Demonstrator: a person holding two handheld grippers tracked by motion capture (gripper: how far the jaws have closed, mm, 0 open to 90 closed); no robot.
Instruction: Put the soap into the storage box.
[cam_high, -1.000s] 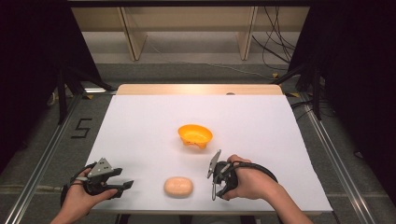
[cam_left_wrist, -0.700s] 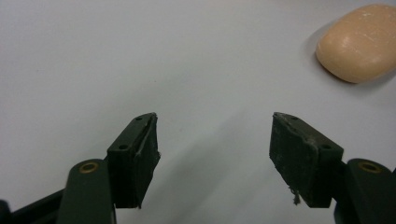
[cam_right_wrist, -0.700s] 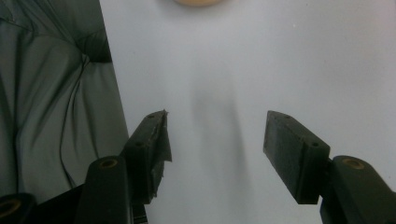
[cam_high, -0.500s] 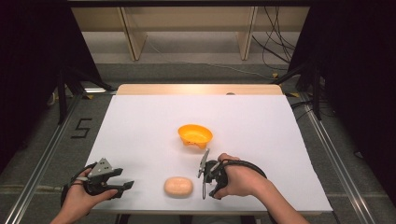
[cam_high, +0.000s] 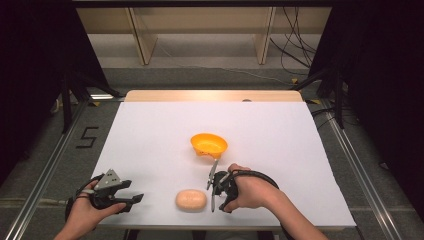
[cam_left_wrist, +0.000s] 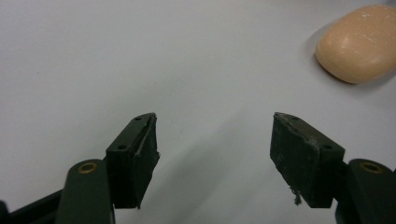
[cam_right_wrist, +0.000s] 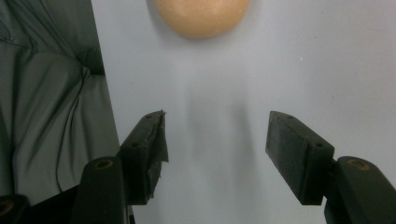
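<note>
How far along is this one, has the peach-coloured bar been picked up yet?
Not yet. The bar lies untouched on the white table, apart from the orange bowl. In hand: the right tongs point at it, open, their jaws having just been widening with nothing between them. The left tongs wait open. Grasping remains.

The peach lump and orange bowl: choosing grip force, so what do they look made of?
The peach lump looks like a matte bar of soap or foam bread: rounded edges, pale scuffs. The orange bowl seems smooth moulded plastic, with even colour and a thin rim.
</note>
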